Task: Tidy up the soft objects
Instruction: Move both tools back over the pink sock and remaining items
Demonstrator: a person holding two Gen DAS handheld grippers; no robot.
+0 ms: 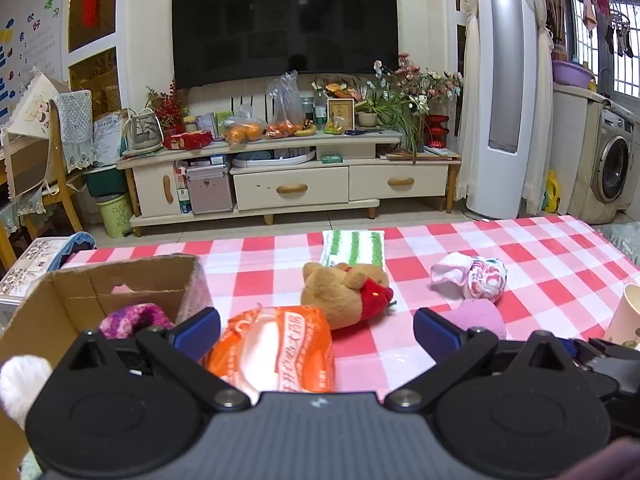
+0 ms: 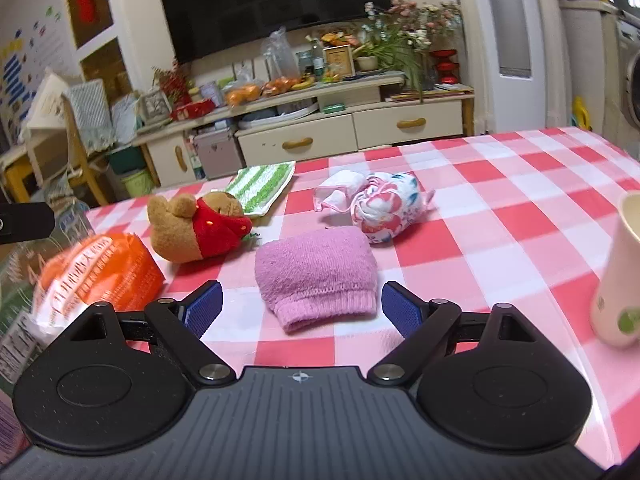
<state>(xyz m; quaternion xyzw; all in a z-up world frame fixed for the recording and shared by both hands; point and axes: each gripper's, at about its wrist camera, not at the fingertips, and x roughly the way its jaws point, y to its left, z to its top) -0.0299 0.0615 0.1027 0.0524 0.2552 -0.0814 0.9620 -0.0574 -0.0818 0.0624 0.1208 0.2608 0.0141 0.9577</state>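
Now both grippers gape wide, the left gripper (image 1: pixel 316 330) over the orange packet (image 1: pixel 276 354), which it must close on and carry to the cardboard box (image 1: pixel 132 284), and the right gripper (image 2: pixel 302 306) facing the pink knit (image 2: pixel 316 270).

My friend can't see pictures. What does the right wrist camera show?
The open right tool points at a fuzzy pink sock on a red-checked tablecloth. Behind it lie a brown teddy bear, an orange packet, a floral bundle and a striped green cloth; a paper cup stands right.
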